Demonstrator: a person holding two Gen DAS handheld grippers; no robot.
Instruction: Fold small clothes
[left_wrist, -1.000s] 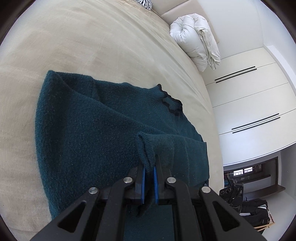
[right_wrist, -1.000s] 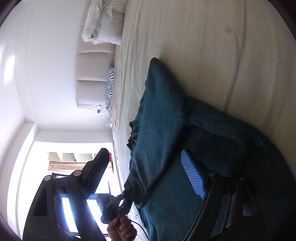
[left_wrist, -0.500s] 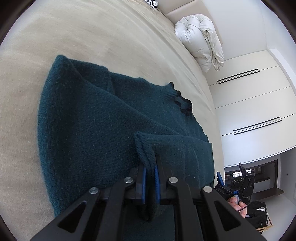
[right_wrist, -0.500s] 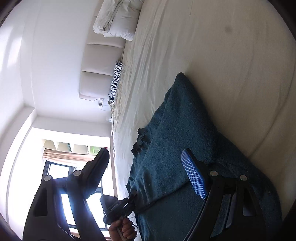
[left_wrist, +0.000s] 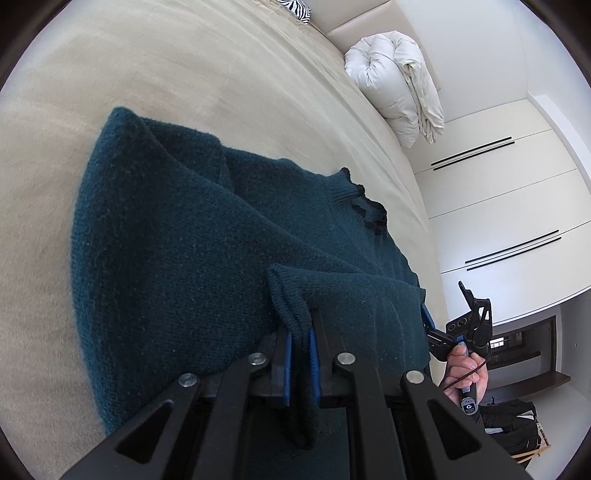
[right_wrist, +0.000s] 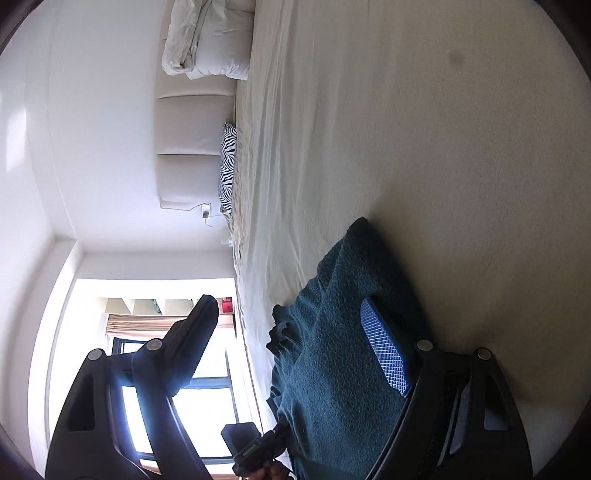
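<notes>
Sweater (left_wrist: 192, 266) cuff is pinched tight in my left gripper (left_wrist: 298, 345), right gripper (right_wrist: 295, 332) wide and empty, so one careless pull may undo the fold.

Beige bed (left_wrist: 192, 66) fills the frame. Upper right, a rolled white duvet (left_wrist: 399, 85) sits against the padded headboard (right_wrist: 192, 122). A zebra-print pillow (right_wrist: 228, 166) is beside it (edge-on), white wardrobe doors (left_wrist: 498, 206) right, bright window (right_wrist: 147, 332) lower left.

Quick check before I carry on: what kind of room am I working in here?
Most likely a bedroom. The sweater lies on a wide bed, with a rolled white duvet by the padded headboard and built-in wardrobe doors.
</notes>
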